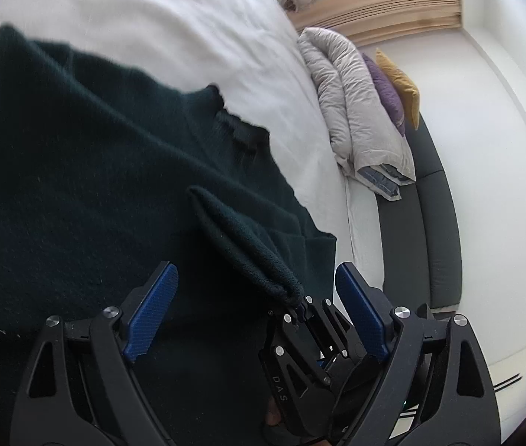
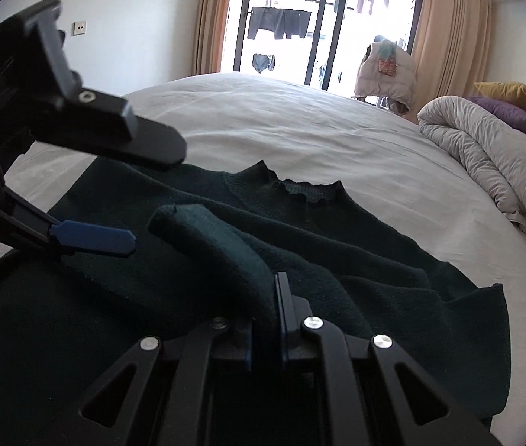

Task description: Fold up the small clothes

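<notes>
With the right gripper (image 2: pixel 266 319) pinching the sleeve (image 2: pixel 218 245) and the left gripper (image 1: pixel 255 297) spread wide, lay the sleeve flat across the sweater (image 2: pixel 337 260).

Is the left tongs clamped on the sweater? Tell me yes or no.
No: the left tongs stand wide open above the dark green sweater, while the right tongs pinch a fold.

The right gripper (image 2: pixel 266 297), low in the frame's centre, has its jaws pinched tight together on dark cloth. The left gripper (image 1: pixel 257 286) stands spread wide, fingers (image 1: pixel 153 306) apart, holding nothing.
</notes>
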